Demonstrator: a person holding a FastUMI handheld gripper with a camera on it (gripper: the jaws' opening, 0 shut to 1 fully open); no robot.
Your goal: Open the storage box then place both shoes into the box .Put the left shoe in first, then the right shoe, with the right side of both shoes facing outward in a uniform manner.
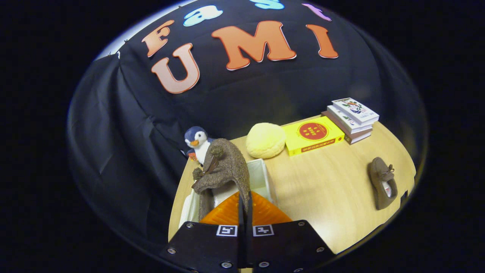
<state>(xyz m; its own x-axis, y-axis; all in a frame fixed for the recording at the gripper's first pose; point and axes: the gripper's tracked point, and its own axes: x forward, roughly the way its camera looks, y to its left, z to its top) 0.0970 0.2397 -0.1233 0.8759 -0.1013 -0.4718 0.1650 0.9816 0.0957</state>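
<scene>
- Fingers of the gripper point(244, 206) lay pressed together with almost no gap, pinching the edge of a brown suede-like shoe point(223, 170) that hung from their tips, toe raised and tilted.
- Shoe in the grip hovered over a white, open-topped fabric storage box point(261, 178), whose interior showed pale just ahead of the fingers; whether the sole touched the box floor could not be told.
- Judging by that, the box was already open and the first shoe was in the middle of being placed, not yet released; which side faced outward could not be told.
- Second brown suede-like shoe with a lace bow point(383, 183) lay on the light wooden table point(322, 197), well apart from the box, so its placement was left to do.
- Beyond the box sat a small blue-and-white plush penguin point(197, 142), touching or just beside the held shoe in this view.
- Farther on lay a round pale-yellow bun-shaped cushion point(265, 140), then a flat yellow box with a red round label point(312, 134); its writing was too small to read.
- Farthest, a stack of books point(352, 119) had illustrated covers, titles illegible.
</scene>
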